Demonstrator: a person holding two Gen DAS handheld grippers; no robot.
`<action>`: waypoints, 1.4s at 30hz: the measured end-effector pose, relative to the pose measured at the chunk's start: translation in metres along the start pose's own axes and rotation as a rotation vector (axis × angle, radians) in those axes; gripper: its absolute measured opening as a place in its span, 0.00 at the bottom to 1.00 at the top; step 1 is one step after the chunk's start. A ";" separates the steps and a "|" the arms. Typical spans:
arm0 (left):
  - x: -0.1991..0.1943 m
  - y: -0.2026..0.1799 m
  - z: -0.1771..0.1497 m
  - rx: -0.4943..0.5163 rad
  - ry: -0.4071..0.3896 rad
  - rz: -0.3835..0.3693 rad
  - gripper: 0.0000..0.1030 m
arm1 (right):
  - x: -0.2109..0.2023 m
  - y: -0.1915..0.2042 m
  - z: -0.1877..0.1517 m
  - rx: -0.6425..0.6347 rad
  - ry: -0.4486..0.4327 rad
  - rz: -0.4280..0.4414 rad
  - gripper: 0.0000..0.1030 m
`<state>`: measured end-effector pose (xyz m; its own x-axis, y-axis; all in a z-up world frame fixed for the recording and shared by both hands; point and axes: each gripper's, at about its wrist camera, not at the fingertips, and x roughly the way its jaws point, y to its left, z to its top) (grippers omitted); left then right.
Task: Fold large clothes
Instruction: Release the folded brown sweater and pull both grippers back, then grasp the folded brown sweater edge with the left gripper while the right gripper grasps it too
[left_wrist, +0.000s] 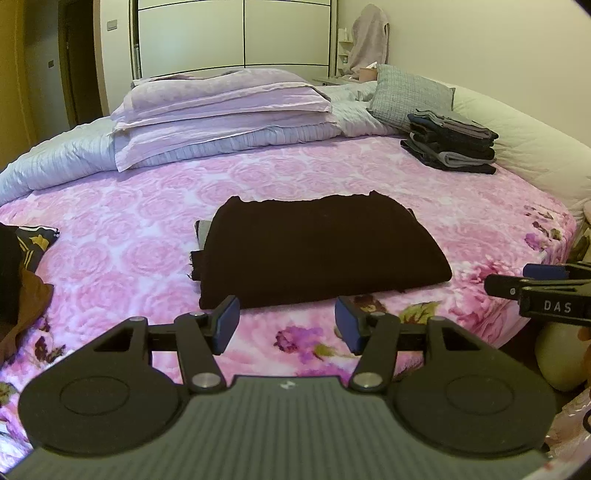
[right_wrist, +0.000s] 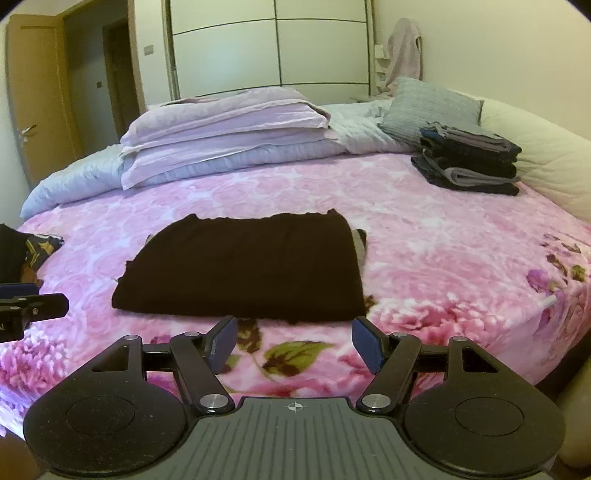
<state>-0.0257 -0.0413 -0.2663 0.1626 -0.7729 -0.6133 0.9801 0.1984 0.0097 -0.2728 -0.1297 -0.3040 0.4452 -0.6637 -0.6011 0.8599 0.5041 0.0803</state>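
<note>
The dark garment (left_wrist: 317, 251) lies folded into a flat rectangle near the front edge of the bed (left_wrist: 443, 192), on the pink floral blanket (left_wrist: 147, 229). A grey layer shows at one short side of the fold.

Surroundings, largest first:
- Wardrobe (left_wrist: 236, 37) with pale panels stands behind the bed.
- Folded lilac bedding (left_wrist: 221, 110) is stacked at the far side of the bed, on a pale quilt (left_wrist: 55, 162).
- Grey cushion (left_wrist: 410, 96) leans at the far right corner.
- Stack of folded dark clothes (left_wrist: 454, 144) sits just in front of the cushion, well apart from the dark garment.
- Loose patterned clothes (left_wrist: 29, 251) lie at the left edge.

Grippers:
- Left gripper (left_wrist: 286, 323) hangs just before the garment's near edge, jaws apart, nothing between the blue pads.
- Right gripper (right_wrist: 293, 341) stands likewise at the near edge, jaws apart and empty.

Nothing lies between either gripper and the garment.
</note>
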 end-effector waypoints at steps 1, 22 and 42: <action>0.002 0.000 0.001 0.003 0.003 0.001 0.52 | 0.001 -0.001 0.000 0.006 0.002 -0.001 0.64; 0.156 0.106 -0.044 -0.624 0.188 -0.177 0.53 | 0.126 -0.104 -0.031 0.733 0.088 0.284 0.63; 0.201 0.150 -0.042 -0.829 0.081 -0.115 0.08 | 0.168 -0.154 -0.033 1.012 0.094 0.192 0.02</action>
<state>0.1494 -0.1415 -0.4214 0.0270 -0.7757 -0.6305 0.5836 0.5243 -0.6201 -0.3386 -0.2999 -0.4435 0.6135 -0.5531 -0.5637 0.6032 -0.1325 0.7865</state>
